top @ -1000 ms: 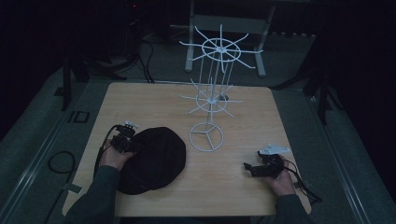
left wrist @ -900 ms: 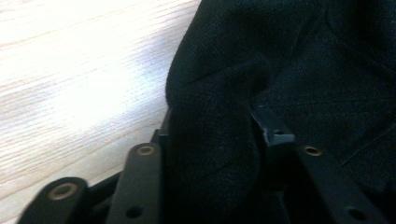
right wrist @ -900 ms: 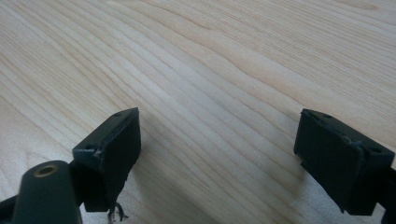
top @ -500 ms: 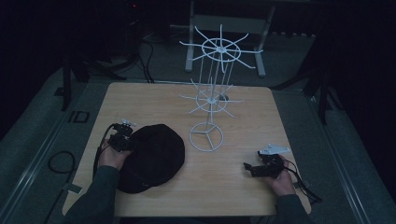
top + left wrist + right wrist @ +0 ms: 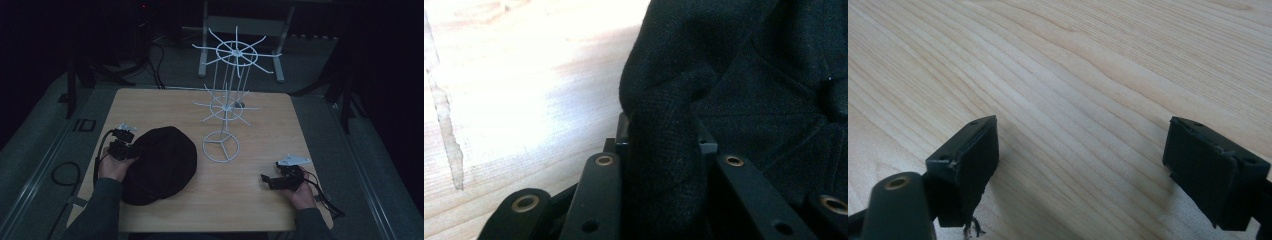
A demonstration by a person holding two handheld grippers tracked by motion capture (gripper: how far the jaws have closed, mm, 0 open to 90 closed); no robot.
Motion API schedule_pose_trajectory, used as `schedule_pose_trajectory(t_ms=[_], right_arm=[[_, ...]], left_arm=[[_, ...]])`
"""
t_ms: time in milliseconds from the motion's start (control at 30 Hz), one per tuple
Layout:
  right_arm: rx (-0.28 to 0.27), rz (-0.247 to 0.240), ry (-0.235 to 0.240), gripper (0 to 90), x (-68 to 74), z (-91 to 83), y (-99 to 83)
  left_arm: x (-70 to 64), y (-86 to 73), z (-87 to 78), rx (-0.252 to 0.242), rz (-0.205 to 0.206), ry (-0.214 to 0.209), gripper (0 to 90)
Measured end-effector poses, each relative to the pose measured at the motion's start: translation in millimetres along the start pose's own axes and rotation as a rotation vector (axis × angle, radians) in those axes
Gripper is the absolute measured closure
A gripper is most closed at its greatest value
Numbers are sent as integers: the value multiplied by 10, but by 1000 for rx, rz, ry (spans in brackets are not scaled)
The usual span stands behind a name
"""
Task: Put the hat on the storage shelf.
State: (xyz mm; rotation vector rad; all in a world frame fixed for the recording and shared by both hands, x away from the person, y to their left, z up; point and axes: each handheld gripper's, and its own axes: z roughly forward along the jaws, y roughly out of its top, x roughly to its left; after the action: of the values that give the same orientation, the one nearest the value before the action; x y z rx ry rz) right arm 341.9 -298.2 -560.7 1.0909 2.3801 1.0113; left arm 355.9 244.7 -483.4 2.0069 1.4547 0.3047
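Since the black hat (image 5: 160,165) lies flat on the wooden table (image 5: 260,210) in the lower left of the high view, we read the job as getting it onto the white wire rack (image 5: 225,115), which stands up and right of it, near frame centre.

Left gripper (image 5: 121,145) sits at the hat's left edge. In the left gripper view its jaws are pressed onto a raised fold of the fabric (image 5: 664,150), so we have a pinch on the rim, not the crown.

Key relation: the hat lies right of the left gripper, between it and the rack's ring base (image 5: 220,146). The hat's longer run goes from lower left to upper right in the high view, roughly pointing at the rack. The left hand is the nearer one by far and already holds the hat.

Right gripper (image 5: 270,181) rests low on the table in the lower right, well apart from the hat. In the right gripper view its jaws stand spread wide over bare wood, holding nothing.

Our judgement: the next move is a lift up and right towards the rack's lower spokes (image 5: 227,107); a one-sided pinch will likely let the far side droop.
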Motion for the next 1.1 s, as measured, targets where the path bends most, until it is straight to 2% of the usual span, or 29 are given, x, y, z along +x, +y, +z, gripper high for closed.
schedule_pose_trajectory(t_ms=[300,567,800,1100], right_arm=[[0,0,0,146,0,0,0],[0,0,0,146,0,0,0],[0,0,0,147,0,0,0],[-1,-2,-1,146,-1,1,0]], left_arm=[[-37,95,-225,-73,-2,-27,755],[-9,163,-392,-133,-11,-121,753],[0,222,-540,-185,-20,-158,752],[13,250,-621,-233,-45,-209,751]])
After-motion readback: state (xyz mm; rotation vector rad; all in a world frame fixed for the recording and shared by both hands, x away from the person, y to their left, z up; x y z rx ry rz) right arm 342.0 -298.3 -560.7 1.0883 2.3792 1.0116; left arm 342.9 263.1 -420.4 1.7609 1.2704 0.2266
